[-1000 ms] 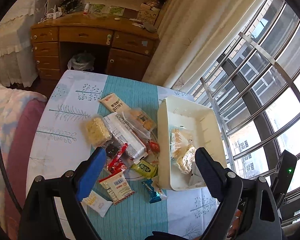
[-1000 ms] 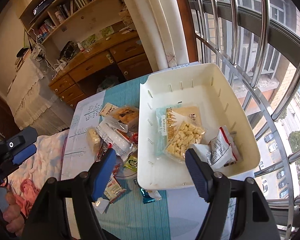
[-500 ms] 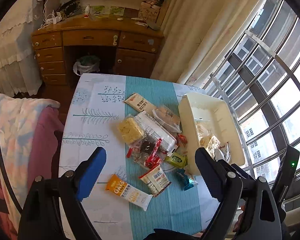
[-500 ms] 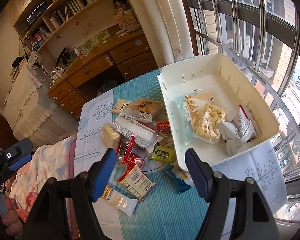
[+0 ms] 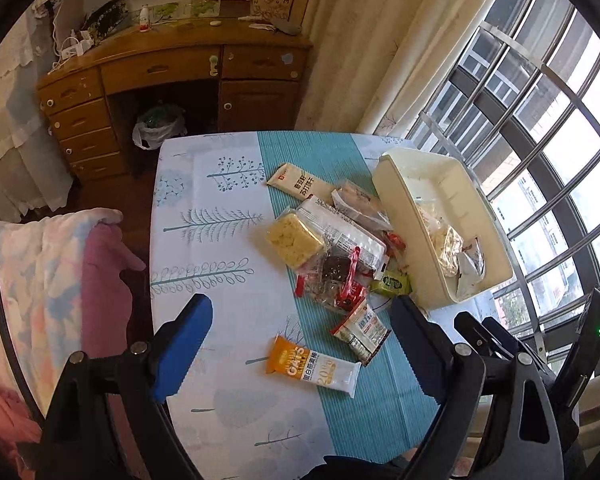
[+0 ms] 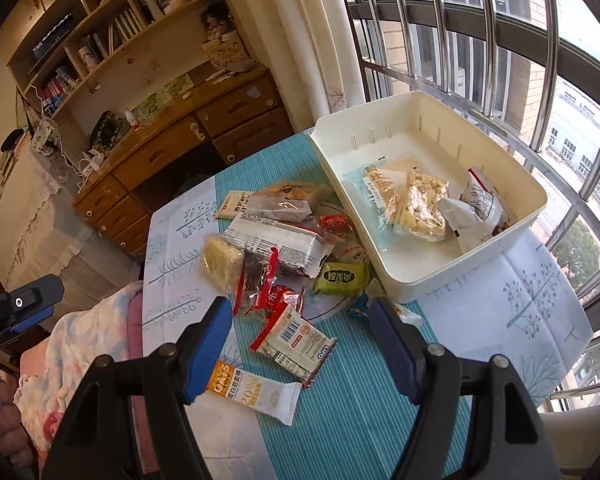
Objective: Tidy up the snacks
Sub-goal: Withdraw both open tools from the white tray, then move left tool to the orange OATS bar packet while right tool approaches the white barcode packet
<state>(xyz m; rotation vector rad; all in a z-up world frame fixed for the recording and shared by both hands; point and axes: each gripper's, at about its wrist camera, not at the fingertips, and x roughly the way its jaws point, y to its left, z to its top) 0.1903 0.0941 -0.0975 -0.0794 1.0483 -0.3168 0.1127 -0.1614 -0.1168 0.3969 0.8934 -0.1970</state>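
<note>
Both tools are seen with jaws spread wide and nothing between the pads. Left gripper [image 5: 300,344] is held above the near part of the table [image 5: 204,216], its blue fingers [image 5: 182,346] framing the orange-and-white oat bar [image 5: 312,366] at lower centre without touching it. Right gripper [image 6: 302,350] is likewise held apart from everything — a red-edged packet [image 6: 294,340] and the oat bar [image 6: 256,390] are seen through its gap.

Loose snacks [image 5: 332,248] are heaped on the teal runner at centre frame, among them a yellow cake square [image 5: 294,240], a long white bar [image 6: 278,240] and a green sachet [image 6: 342,278]. To the right of the heap a cream bin [image 6: 416,276] is set, touching the pile's edge, with three packets [image 6: 416,204] already lying inside it.

A wooden desk [image 5: 160,76] is seen at upper left, window bars at right.
</note>
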